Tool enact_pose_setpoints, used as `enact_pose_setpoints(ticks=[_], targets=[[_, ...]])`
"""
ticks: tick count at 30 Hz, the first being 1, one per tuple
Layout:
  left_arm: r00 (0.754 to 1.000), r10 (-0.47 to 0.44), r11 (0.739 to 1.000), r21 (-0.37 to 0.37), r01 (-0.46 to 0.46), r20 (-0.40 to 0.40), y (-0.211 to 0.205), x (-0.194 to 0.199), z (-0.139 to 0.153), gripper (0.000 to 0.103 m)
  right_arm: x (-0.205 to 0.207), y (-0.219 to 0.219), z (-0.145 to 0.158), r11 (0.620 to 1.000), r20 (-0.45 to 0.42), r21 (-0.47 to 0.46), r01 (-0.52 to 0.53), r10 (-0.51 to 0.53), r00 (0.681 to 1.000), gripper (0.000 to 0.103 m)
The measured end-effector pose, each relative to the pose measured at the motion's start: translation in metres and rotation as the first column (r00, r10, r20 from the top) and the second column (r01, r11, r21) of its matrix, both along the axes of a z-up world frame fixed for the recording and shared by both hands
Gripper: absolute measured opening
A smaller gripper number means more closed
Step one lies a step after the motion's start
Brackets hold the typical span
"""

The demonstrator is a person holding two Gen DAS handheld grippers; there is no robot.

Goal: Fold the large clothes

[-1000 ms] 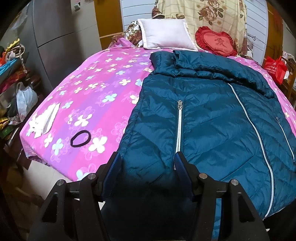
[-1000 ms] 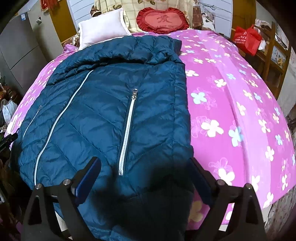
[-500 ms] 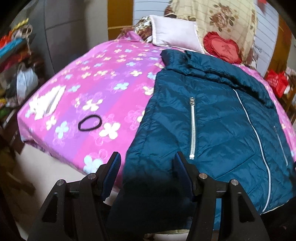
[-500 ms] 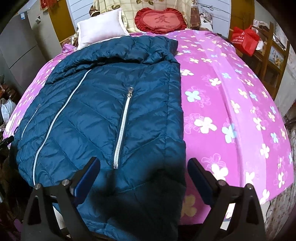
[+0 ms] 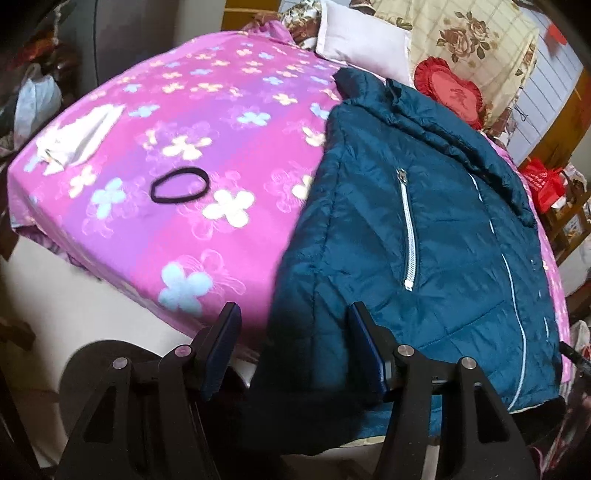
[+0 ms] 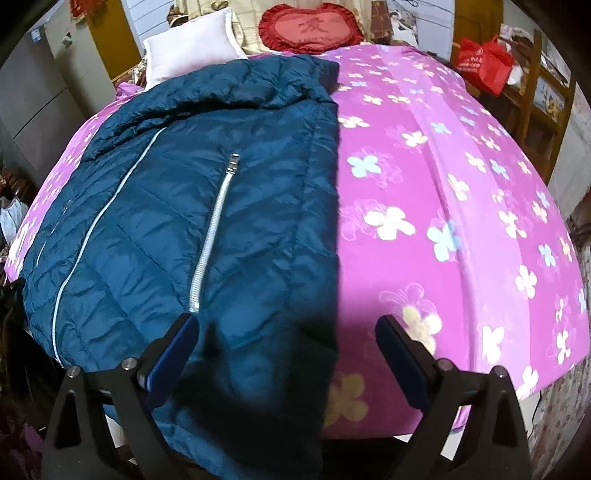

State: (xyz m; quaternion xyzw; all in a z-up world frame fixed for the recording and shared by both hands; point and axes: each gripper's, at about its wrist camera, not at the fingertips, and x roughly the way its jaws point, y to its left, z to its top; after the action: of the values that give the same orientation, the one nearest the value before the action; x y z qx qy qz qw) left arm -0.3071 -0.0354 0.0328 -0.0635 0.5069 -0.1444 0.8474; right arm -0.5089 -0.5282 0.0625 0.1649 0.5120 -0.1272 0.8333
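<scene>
A teal quilted jacket lies flat, front up, on the pink flowered bed cover, its hem hanging over the foot of the bed. My left gripper is open above the hem's left corner, with the jacket's side edge showing between its blue pads. In the right wrist view the same jacket fills the left half. My right gripper stands wide open over the hem's right corner, where the jacket edge meets the bed cover. Neither set of pads presses on the cloth.
A black hair tie and a white crumpled paper lie on the cover left of the jacket. A white pillow and a red heart cushion sit at the head. A red bag and wooden shelves stand at the right.
The left gripper has shifted left and rolled: the pocket zipper was between its fingers, now the jacket's left edge is. The right gripper has drifted slightly right toward the jacket's right edge. Both jaws stay as before.
</scene>
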Motion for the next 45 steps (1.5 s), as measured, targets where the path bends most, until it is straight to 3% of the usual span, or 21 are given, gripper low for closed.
enact_pose_setpoints(ticks=[8,12,16,20,26,32,33,34,37,42,45], targets=[[1.0,-0.019,0.998,0.058,0.019,0.013,-0.013,-0.002,-0.003,0.045,-0.01,-0.004,-0.019,0.997,-0.017,0.076,-0.002,0.004,1.0,0.099],[0.999,-0.04,0.998,0.052,0.04,0.002,-0.017,-0.002,-0.003,0.045,-0.013,0.007,-0.024,0.983,0.035,0.175,-0.054,0.048,0.998,0.099],[0.999,-0.051,0.995,0.086,0.049,0.011,-0.021,-0.002,-0.003,0.045,-0.014,0.02,-0.023,0.981,0.078,0.165,-0.105,0.093,0.993,0.099],[0.999,-0.047,0.994,0.098,0.045,0.019,-0.023,-0.003,-0.003,0.045,-0.012,0.025,-0.02,0.966,0.121,0.218,-0.139,0.115,0.986,0.089],[0.998,-0.049,0.992,0.114,0.046,0.031,-0.025,-0.004,-0.004,0.048,-0.006,0.04,-0.022,0.967,0.098,0.158,-0.197,0.183,0.978,0.089],[0.997,-0.058,0.99,0.129,0.052,0.041,-0.028,-0.007,-0.005,0.049,-0.007,0.039,-0.022,0.966,0.108,0.164,-0.201,0.185,0.977,0.089],[0.997,-0.065,0.989,0.133,0.059,0.037,-0.029,-0.008,-0.005,0.049,-0.007,0.041,-0.022,0.969,0.104,0.14,-0.204,0.19,0.976,0.076],[0.997,-0.071,0.989,0.133,0.066,0.037,-0.029,-0.008,-0.005,0.044,-0.008,0.043,-0.021,0.972,0.103,0.114,-0.207,0.195,0.975,0.052],[0.995,-0.092,0.989,0.12,0.087,0.037,-0.032,-0.012,-0.002,0.023,-0.008,0.049,-0.015,0.974,0.121,0.063,-0.216,0.207,0.971,0.035],[0.994,-0.092,0.988,0.132,0.084,0.061,-0.036,-0.016,0.007,0.002,-0.009,0.051,-0.004,0.97,0.151,0.036,-0.239,0.231,0.961,0.025],[0.992,-0.101,0.99,0.107,0.093,0.08,-0.035,-0.019,0.02,0.0,-0.011,0.047,0.003,0.97,0.189,0.053,-0.239,0.226,0.956,0.022]])
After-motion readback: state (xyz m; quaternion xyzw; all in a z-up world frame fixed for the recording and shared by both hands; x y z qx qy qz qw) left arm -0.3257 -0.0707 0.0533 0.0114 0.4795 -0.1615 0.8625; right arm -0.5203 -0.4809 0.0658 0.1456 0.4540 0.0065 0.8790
